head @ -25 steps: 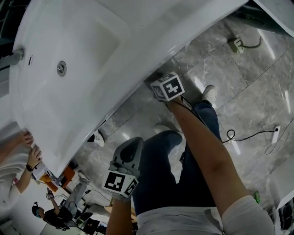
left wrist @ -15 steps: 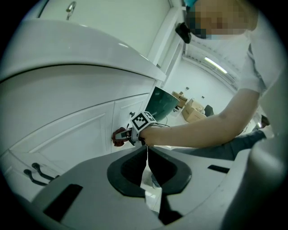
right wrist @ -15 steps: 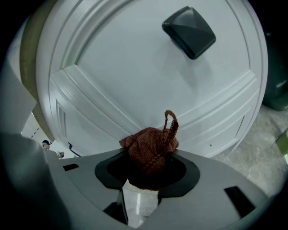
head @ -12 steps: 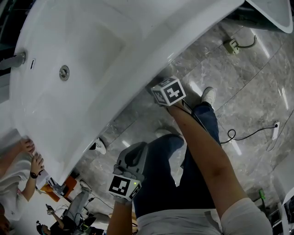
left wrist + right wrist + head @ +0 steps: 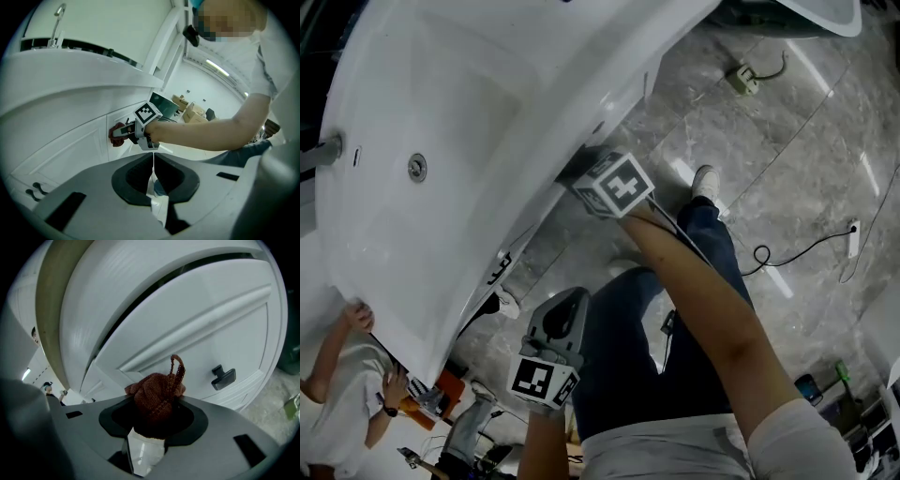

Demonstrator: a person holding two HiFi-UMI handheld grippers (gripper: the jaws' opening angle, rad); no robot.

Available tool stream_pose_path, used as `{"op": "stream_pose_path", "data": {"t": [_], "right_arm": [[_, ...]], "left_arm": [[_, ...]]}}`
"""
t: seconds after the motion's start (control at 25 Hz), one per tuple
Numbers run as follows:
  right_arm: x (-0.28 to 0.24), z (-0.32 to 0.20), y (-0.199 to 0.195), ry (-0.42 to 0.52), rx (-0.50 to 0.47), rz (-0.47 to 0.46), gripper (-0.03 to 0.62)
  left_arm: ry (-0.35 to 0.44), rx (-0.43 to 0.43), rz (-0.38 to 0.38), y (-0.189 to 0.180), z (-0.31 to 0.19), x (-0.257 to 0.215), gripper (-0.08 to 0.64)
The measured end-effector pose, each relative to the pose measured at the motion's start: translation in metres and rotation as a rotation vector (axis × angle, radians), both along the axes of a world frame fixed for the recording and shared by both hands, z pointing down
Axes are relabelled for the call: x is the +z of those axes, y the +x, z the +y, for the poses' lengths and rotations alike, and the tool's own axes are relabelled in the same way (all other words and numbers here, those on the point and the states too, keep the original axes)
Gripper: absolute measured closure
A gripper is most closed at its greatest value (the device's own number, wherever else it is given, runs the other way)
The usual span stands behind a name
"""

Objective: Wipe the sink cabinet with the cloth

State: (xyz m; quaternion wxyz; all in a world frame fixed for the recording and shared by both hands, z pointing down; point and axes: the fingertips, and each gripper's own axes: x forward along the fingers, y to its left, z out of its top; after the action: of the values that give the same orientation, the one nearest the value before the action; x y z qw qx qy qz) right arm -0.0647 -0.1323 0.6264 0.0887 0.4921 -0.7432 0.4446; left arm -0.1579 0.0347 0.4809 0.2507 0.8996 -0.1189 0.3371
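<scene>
white sink cabinet (image 5: 197,319), grey marble floor (image 5: 787,141)

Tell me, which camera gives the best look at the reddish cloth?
The right gripper view: the cloth fills the middle, bunched in the jaws before the cabinet door. The left gripper view shows the cloth small and distant. The head view does not show it.

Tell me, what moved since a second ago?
The right gripper slid a little to the left along the cabinet front, taking the cloth with it. The camera shifted too, so the slide may look bigger than it was. Nothing was grabbed or dropped, and it still pinches the cloth. The left gripper stayed shut and empty, low by the leg.
</scene>
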Motion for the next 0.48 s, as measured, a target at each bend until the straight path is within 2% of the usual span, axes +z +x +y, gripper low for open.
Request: {"op": "stream_pose_path", "data": {"t": [0.48], "right_arm": [[-0.032,0.0,0.013,0.019,-0.001,-0.109,0.423]], "left_arm": [[-0.008,-0.035,0.009,0.042,0.007,-0.014,0.538]]}}
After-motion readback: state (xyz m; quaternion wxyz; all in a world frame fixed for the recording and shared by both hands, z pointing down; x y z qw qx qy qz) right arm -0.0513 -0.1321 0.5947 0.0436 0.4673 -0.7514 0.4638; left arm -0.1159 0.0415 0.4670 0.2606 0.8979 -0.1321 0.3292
